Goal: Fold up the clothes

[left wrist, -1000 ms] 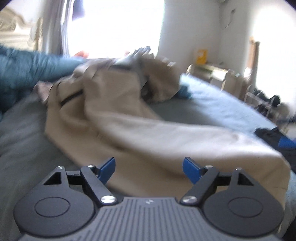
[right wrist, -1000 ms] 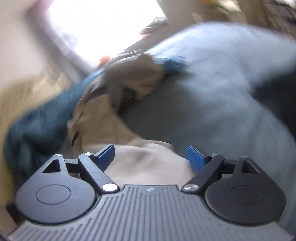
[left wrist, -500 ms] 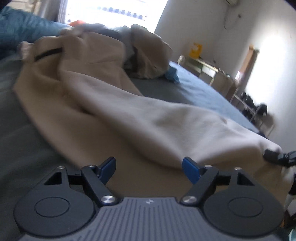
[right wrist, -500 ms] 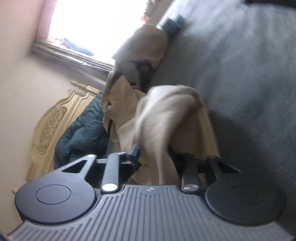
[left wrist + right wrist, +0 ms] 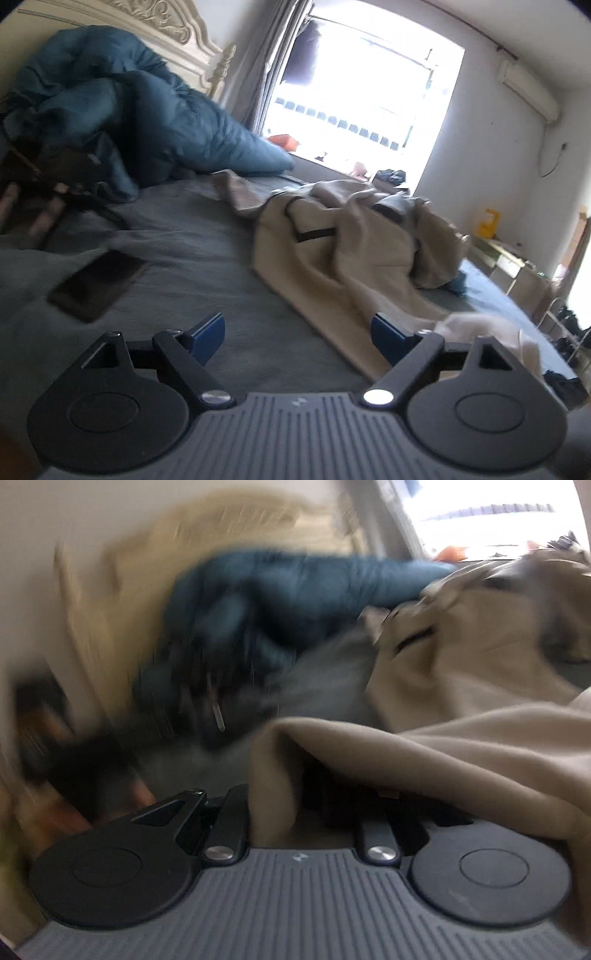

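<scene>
item: beige garment (image 5: pixel 354 258), one piece, task object. lies rumpled on the grey bed sheet (image 5: pixel 207 236), from about 12 o'clock to 3 o'clock of the left wrist view; dark trim at the collar end, far side bunched toward the window (image 5: pixel 362 85). near end lifted off the sheet at 4 o'clock.

item: right gripper (image 5: pixel 299 812). claw pinched together on a fold of the beige garment, cloth draped over the jaws and running off to 3 o'clock. change: a second ago the claw stood spread with cloth only ahead of it; the jaws have been closing and now carry the fabric. view heavily smeared, so the hand is judged to be in a fast sweep.

item: left gripper (image 5: pixel 297 334). claw spread, blue pads apart, nothing between them but bare sheet; right pad just beside the garment's near edge. jaws have just been opening a little further. change: the cloth that filled its view earlier now sits to the right.

item: dark phone (image 5: pixel 98 284), 9 o'clock, flat on the sheet, clear of the garment.

item: blue quilt (image 5: pixel 147 122), 11 o'clock, heaped against the headboard (image 5: pixel 173 33).

reading: a fold-over is under way, led by the right hand; left hand free to pin or take a second edge.
</scene>
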{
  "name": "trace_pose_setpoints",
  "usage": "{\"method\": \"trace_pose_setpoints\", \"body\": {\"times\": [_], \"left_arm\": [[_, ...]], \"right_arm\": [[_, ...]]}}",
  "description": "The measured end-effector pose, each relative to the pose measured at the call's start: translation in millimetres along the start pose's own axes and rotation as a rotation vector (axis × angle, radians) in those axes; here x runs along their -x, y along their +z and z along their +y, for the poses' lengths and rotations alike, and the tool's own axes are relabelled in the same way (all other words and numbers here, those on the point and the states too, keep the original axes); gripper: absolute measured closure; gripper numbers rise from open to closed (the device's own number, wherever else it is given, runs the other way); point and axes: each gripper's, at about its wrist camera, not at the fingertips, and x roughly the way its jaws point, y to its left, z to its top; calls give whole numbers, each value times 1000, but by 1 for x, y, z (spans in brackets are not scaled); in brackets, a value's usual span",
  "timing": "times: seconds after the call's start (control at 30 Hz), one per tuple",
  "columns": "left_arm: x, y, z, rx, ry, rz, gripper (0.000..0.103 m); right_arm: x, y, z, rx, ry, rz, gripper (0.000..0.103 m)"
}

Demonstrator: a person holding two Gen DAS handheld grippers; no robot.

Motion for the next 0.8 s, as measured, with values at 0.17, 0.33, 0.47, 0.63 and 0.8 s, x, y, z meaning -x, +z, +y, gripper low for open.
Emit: {"method": "trace_pose_setpoints", "body": {"times": [0.17,0.33,0.47,0.63,0.8], "left_arm": [[-9,2,13,-44,8,50,16],[-19,4,-9,-82,-56,49,16],[-35,18,-61,-159,-196,60,15],[-57,12,-174,-440,-433,145,9],[-88,-40,-271,-765,-433,193,10]], "right_arm": [[-59,-28,34,169,-125,86,56],[3,-47,68,440,-130,-24,15],[71,-67,57,478,-113,-103,6],[145,-81,-8,154,-145,-183,6],[219,-102,-81,-221,-234,-391,6]]}}
